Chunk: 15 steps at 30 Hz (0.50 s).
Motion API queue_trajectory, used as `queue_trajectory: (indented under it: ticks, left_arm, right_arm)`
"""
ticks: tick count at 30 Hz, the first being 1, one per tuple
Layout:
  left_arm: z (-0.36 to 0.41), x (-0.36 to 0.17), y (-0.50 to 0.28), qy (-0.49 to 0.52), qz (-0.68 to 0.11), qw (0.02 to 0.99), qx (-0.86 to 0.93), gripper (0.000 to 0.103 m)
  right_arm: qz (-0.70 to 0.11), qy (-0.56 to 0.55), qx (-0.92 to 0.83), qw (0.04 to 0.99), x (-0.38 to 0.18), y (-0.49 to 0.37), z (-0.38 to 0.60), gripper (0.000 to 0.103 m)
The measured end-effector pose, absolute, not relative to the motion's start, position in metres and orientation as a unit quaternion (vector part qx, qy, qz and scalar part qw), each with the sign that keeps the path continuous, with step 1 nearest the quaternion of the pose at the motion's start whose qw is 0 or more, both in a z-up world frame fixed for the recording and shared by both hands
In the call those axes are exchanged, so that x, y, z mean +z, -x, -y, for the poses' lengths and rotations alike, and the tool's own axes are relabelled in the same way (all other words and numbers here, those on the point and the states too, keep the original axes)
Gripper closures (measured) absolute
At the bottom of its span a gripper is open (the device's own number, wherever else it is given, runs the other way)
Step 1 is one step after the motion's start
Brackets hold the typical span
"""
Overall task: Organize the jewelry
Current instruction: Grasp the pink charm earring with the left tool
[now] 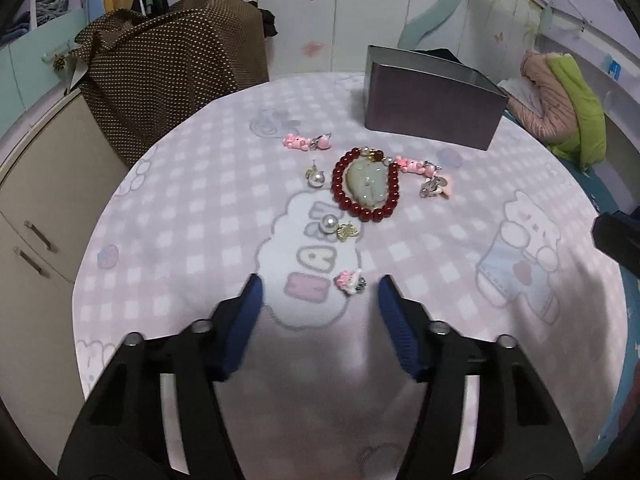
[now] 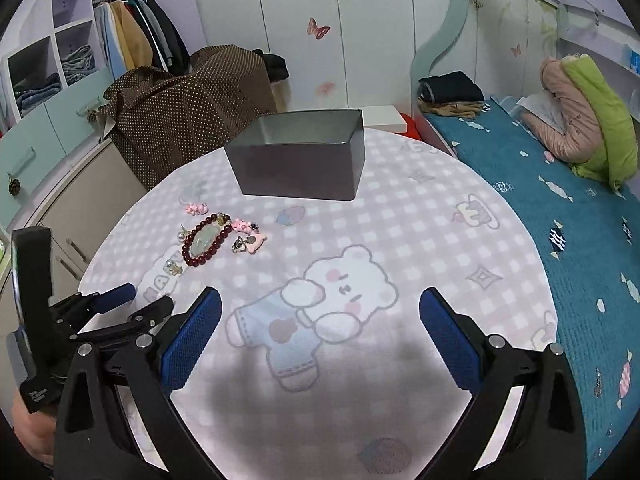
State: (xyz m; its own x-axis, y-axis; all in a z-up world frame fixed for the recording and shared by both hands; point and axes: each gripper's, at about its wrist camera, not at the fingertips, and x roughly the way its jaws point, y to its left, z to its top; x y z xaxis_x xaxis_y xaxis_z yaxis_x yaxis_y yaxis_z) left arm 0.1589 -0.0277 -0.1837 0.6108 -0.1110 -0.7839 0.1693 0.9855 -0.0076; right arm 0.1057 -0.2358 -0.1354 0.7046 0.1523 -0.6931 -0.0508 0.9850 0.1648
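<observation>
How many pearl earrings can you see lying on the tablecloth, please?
2: one pearl earring left of the red bead bracelet, another below it, nearer the left gripper. Others may be hidden.

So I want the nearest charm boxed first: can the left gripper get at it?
Probably yes: the left gripper is open, the pink charm lies between its fingertips, with nothing in the way.

Your jewelry count on the table

You have one red bead bracelet [image 1: 365, 184], one jade pendant [image 1: 367, 181], two pearl earrings [image 1: 316, 179], and one metal tin [image 1: 432, 109].
</observation>
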Motion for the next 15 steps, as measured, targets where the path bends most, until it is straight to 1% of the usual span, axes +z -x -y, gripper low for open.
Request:
queue_trajectory:
  ticks: [2, 4, 6, 10, 11, 12, 13, 14, 15]
  left_arm:
    - [0.028, -0.184, -0.16, -0.037, -0.434, 0.897, -0.081, 0.048]
    - [0.028, -0.183, -0.16, -0.038, -0.433, 0.896, -0.086, 0.051]
    - [0.028, -0.183, -0.161, -0.042, -0.432, 0.896, -0.09, 0.06]
    - [0.029, -0.183, -0.165, -0.047, -0.431, 0.896, -0.098, 0.063]
    - [0.029, -0.184, -0.165, -0.048, -0.43, 0.896, -0.1, 0.067]
    - [0.029, -0.183, -0.165, -0.046, -0.43, 0.896, -0.104, 0.074]
    - [0.028, -0.183, -0.165, -0.043, -0.429, 0.896, -0.107, 0.078]
    - [0.028, -0.183, -0.164, -0.041, -0.429, 0.896, -0.109, 0.087]
    - [0.027, -0.183, -0.163, -0.037, -0.429, 0.896, -0.113, 0.088]
  right_arm:
    - [-0.383, -0.067, 0.056, 0.92, -0.136, -0.108, 0.235, 0.007]
    - [-0.384, -0.064, 0.059, 0.919, -0.137, -0.11, 0.233, 0.007]
    - [-0.387, -0.062, 0.062, 0.918, -0.138, -0.112, 0.229, 0.007]
    - [-0.39, -0.057, 0.066, 0.917, -0.139, -0.118, 0.226, 0.007]
    - [-0.39, -0.057, 0.067, 0.917, -0.139, -0.119, 0.226, 0.007]
    - [-0.39, -0.056, 0.068, 0.916, -0.139, -0.12, 0.225, 0.007]
    - [-0.391, -0.055, 0.068, 0.916, -0.139, -0.122, 0.225, 0.007]
    - [-0.392, -0.053, 0.069, 0.916, -0.14, -0.124, 0.225, 0.007]
    - [-0.394, -0.052, 0.068, 0.915, -0.14, -0.126, 0.224, 0.007]
